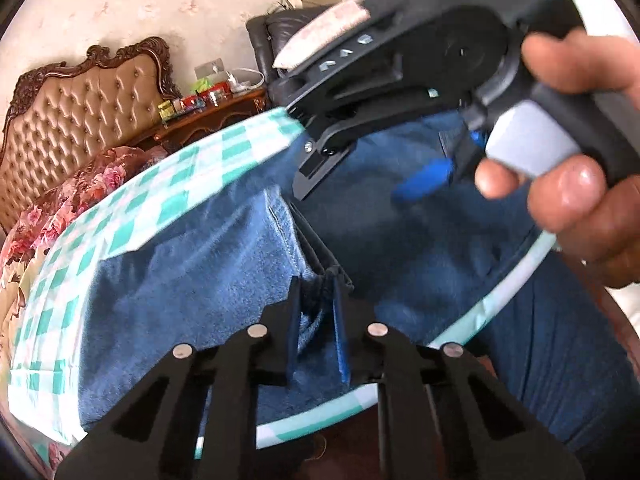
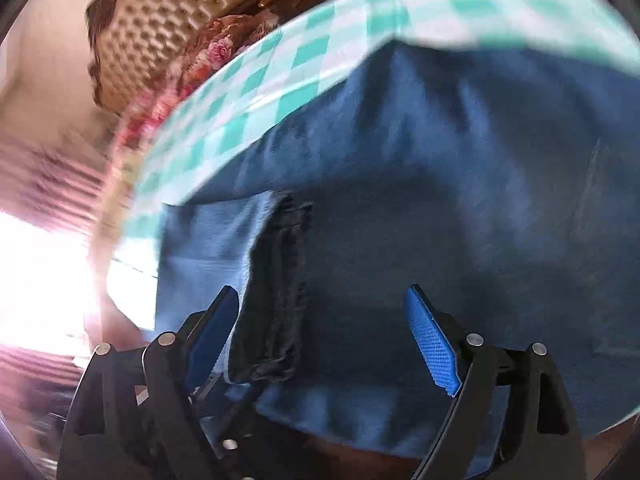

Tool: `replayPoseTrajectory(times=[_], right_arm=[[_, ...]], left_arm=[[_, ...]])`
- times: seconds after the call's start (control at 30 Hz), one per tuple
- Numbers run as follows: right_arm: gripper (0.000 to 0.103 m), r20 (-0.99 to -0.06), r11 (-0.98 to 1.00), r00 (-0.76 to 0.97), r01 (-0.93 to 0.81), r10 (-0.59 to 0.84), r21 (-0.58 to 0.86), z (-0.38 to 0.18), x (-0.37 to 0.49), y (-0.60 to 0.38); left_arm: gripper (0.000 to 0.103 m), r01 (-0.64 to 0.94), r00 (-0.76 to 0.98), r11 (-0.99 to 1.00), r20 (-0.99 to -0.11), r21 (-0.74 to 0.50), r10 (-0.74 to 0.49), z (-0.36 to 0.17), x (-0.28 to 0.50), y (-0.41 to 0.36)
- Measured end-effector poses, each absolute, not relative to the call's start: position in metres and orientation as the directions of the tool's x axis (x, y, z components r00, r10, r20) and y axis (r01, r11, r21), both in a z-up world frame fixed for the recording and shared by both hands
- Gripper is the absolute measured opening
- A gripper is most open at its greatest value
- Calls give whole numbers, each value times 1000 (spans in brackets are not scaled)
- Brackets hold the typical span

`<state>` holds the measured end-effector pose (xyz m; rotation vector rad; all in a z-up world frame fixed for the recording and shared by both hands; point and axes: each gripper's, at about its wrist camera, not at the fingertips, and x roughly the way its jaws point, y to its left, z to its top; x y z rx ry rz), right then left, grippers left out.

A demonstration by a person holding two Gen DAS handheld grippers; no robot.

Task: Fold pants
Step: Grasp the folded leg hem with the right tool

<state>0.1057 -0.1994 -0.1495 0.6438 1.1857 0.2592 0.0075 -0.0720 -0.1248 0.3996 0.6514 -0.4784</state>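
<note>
Blue denim pants [image 1: 192,292] lie on a round table with a green-and-white checked cloth [image 1: 132,216]. My left gripper [image 1: 316,300] is shut on a bunched dark hem of the pants at the table's near edge. My right gripper [image 2: 324,320] is open above the pants [image 2: 440,200], its blue pads [image 2: 434,344] wide apart, with the dark hem [image 2: 276,300] lying between them. The right gripper also shows in the left wrist view [image 1: 424,180], held in a hand over the darker folded part of the pants. The right wrist view is blurred.
The table edge [image 1: 320,416] runs close in front of the left gripper. A tufted headboard [image 1: 80,120] and floral bedding [image 1: 60,208] stand beyond the table. A wooden sideboard [image 1: 216,116] with small items and a dark chair [image 1: 276,36] stand at the back.
</note>
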Motion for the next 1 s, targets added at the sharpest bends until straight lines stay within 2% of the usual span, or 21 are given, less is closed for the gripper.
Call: replayPoseTrajectory(times=[0.2,0.57,0.6,0.63,0.67,0.73,0.87,1.0], right_arm=[[83,-663,633,280,199,695,748,-160,124,-195],[82,-650,616,234,208,723,760,-169,148,-168],[78,-649,617,253,202,718,761,-169,154,-168],[60,-648,624,277,182,709,760,-167,160,-168],[35,-663,648,292,162,689,744,-165,165,-166],[12,-695,689,296,142,655,711,-164,171,-165],[12,-716,763,369,30,592,646,-138,167,-172],[12,-762,822,381,11,523,569,-140,167,-188]], left_arm=[[14,523,706,836,-632,164,-318,-105,9,-63],[13,530,718,829,-614,178,-328,-89,2,-63],[13,533,718,826,-616,185,-325,-91,0,-66],[13,536,717,821,-619,194,-322,-94,-2,-68],[13,538,717,818,-620,202,-318,-95,-3,-70],[13,544,719,810,-620,220,-314,-96,-5,-78],[12,581,693,791,-627,192,-356,-100,-2,-94],[7,627,650,758,-657,181,-381,-121,1,-124]])
